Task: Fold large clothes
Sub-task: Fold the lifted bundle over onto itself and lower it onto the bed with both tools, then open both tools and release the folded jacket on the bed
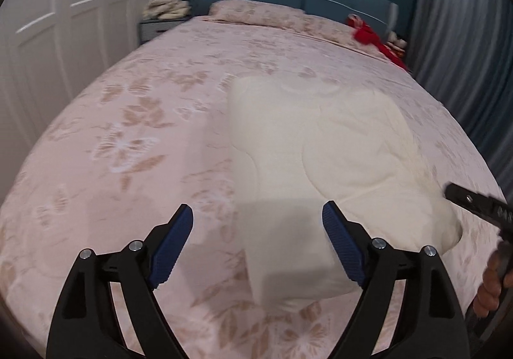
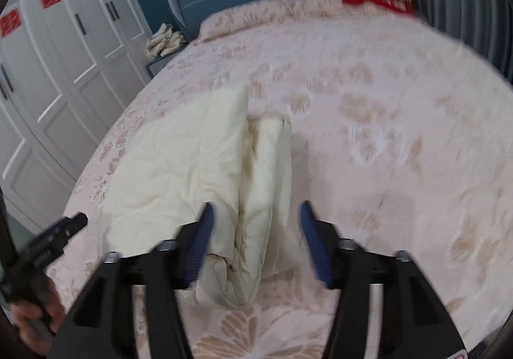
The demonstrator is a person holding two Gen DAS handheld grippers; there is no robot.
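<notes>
Cream quilted garment point(image 1: 320, 147) lies partly folded mid-bedspread point(image 1: 128, 134), left gripper point(image 1: 256, 240) spread and empty by its near edge, right gripper point(image 2: 255, 240) straddling its near end, pads apparently clear; next likely regrasp, fold again.

I see cream quilt point(image 2: 179, 166): soft matt stitched cloth. Bedspread point(image 1: 128, 134): matt woven floral cloth. My left gripper point(image 1: 258, 230): matt black plastic, ribbed blue pads point(image 1: 170, 246), shiny metal bolts. Wardrobe point(image 2: 64, 70): smooth painted panels.
</notes>
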